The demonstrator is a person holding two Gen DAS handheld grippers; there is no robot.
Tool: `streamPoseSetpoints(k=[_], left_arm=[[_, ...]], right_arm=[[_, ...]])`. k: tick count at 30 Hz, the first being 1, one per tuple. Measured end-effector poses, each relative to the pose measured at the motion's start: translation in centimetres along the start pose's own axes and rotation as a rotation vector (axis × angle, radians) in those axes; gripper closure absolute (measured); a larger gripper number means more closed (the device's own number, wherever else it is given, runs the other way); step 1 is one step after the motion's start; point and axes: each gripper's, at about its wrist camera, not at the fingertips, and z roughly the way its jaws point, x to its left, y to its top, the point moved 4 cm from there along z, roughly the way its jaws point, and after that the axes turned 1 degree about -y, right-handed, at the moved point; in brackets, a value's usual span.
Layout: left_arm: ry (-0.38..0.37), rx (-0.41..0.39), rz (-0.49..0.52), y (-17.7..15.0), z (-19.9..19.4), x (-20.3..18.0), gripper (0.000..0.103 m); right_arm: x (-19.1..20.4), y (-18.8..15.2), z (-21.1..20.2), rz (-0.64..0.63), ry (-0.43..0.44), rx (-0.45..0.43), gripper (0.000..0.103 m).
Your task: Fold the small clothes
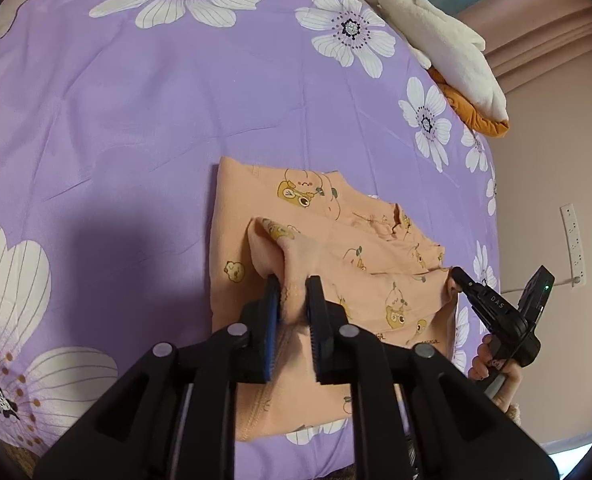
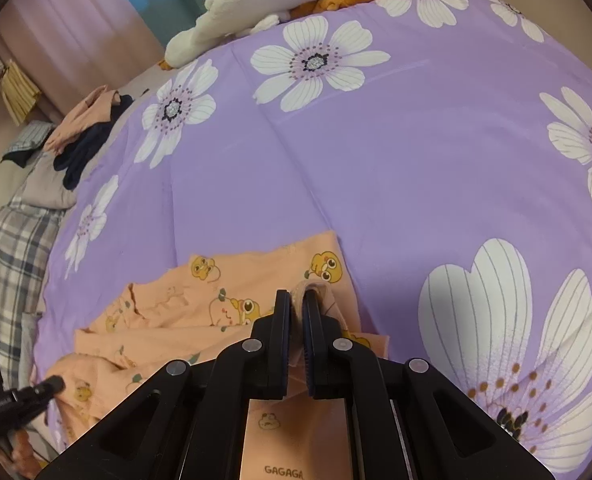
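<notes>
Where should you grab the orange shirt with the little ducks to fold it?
Grab the orange shirt at its near edge, one gripper toward each side, coming from above at a slant. It lies flat on the purple bedspread, so only a pinched-up edge gives a hold.

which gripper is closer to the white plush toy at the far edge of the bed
Right, as far as the views show. The right gripper holds the peach garment's edge on the plush toy's side; the left gripper holds a fold farther from it.
</notes>
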Motion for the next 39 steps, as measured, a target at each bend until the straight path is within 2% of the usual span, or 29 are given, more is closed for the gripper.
streamPoseSetpoints(k=[5, 7, 8, 11, 17, 25, 29, 32, 35, 37, 38, 39], left_arm=[[-0.011, -0.003, 0.008, 0.5, 0.0, -0.3, 0.086], [-0.018, 0.001, 0.021, 0.6, 0.0, -0.4, 0.088], [-0.014, 0.009, 0.033, 0.6, 0.2, -0.6, 0.095], [0.005, 0.002, 0.053, 0.8, 0.3, -0.9, 0.097], [-0.046, -0.008, -0.001, 2.6, 0.3, -0.7, 0.097], [-0.068, 0.027, -0.197, 6.1, 3.6, 2.2, 0.097], [-0.049, 0.009, -0.207, 6.9, 3.7, 2.6, 0.096], [-0.051, 0.0, -0.212, 7.6, 3.6, 2.8, 0.097], [-0.046, -0.002, -0.19, 7.7, 3.3, 2.4, 0.097], [-0.058, -0.017, -0.17, 7.6, 2.7, 2.1, 0.096], [-0.062, -0.027, -0.164, 7.6, 2.4, 2.0, 0.094], [-0.06, -0.034, -0.16, 7.5, 2.1, 2.0, 0.094]], right_arm=[[0.0, -0.1, 0.0, -0.004, -0.009, 0.003, 0.096], [0.0, -0.2, -0.1, -0.008, -0.011, 0.002, 0.096], [0.0, -0.2, -0.1, -0.008, -0.013, 0.004, 0.096], [0.0, -0.2, -0.2, -0.008, -0.012, 0.003, 0.096], [-0.3, 0.3, 0.3, 0.01, 0.005, 0.017, 0.096], [-1.5, 1.4, 2.5, 0.106, 0.049, 0.068, 0.096], [-1.8, 1.7, 1.9, 0.111, 0.048, 0.052, 0.096], [-2.1, 2.1, 0.4, 0.076, -0.015, 0.0, 0.096], [-2.2, 2.2, -0.9, 0.044, 0.008, -0.007, 0.095], [-2.2, 2.0, -1.7, 0.013, 0.021, -0.008, 0.083], [-2.1, 1.7, -2.1, -0.005, 0.021, -0.003, 0.067], [-2.0, 1.3, -2.4, -0.022, 0.026, 0.001, 0.062]])
